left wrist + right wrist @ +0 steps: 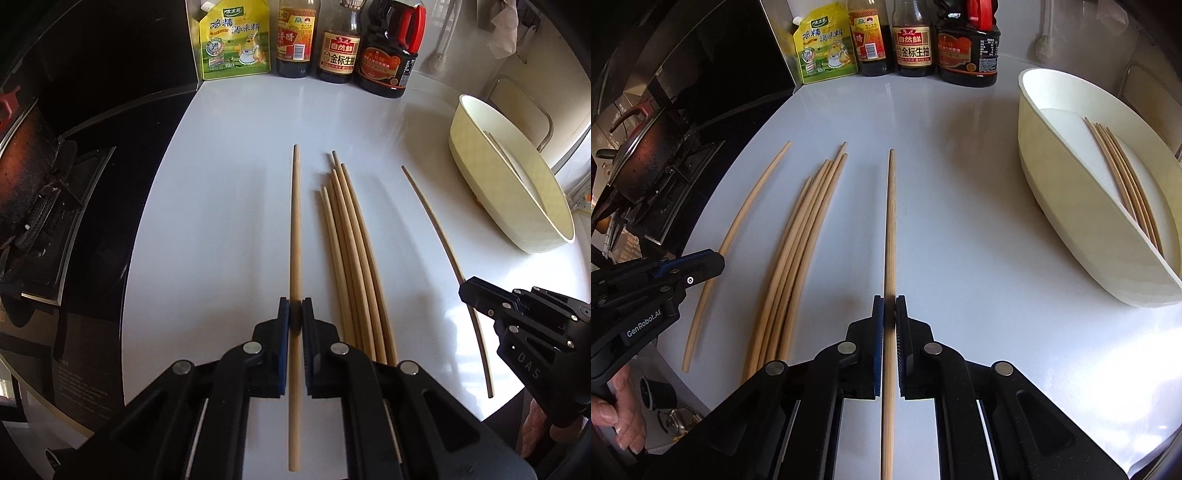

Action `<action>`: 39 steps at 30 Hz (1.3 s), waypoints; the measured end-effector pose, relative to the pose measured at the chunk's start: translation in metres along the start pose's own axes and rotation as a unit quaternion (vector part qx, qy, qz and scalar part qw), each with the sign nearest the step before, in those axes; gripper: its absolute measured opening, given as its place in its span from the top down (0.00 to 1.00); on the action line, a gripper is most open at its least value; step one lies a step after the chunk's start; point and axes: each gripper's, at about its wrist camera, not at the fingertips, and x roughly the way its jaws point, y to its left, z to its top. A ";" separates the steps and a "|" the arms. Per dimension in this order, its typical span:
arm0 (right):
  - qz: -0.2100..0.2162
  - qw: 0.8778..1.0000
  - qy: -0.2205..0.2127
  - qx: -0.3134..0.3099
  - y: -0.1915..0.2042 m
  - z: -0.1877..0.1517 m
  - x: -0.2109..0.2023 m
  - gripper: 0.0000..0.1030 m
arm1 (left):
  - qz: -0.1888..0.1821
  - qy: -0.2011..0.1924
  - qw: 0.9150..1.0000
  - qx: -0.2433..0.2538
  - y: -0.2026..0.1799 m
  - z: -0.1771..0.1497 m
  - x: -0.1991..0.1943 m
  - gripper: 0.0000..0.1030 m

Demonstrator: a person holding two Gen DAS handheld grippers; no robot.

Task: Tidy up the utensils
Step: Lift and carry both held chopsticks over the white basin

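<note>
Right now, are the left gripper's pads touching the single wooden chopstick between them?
Touching. The left wrist view shows the left gripper shut on the single wooden chopstick, both pads pressed against its sides with no gap.

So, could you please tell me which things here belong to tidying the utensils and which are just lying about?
Part of the job:
- left gripper, jaws shut on a chopstick
- right gripper, jaws shut on another chopstick
- chopstick bundle on the counter
- cream tray holding chopsticks

Just lying about:
- seasoning pouch
- three sauce bottles
- stove
</note>
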 end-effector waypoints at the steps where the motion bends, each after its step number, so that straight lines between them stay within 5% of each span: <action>1: 0.003 1.000 -0.003 0.002 0.000 0.001 -0.004 0.94 | -0.001 -0.001 1.000 0.000 -0.001 0.001 -0.003 0.93; 16: 0.015 0.997 -0.074 0.022 -0.040 0.017 -0.082 0.94 | -0.020 -0.042 0.999 0.026 -0.053 0.035 -0.054 0.93; 30: -0.033 0.986 -0.119 0.114 -0.181 0.032 -0.117 0.94 | -0.110 -0.062 0.990 0.069 -0.183 0.111 -0.049 0.93; 39: -0.033 0.983 -0.111 0.139 -0.254 0.063 -0.105 0.94 | -0.119 -0.057 0.989 0.070 -0.255 0.147 -0.016 0.93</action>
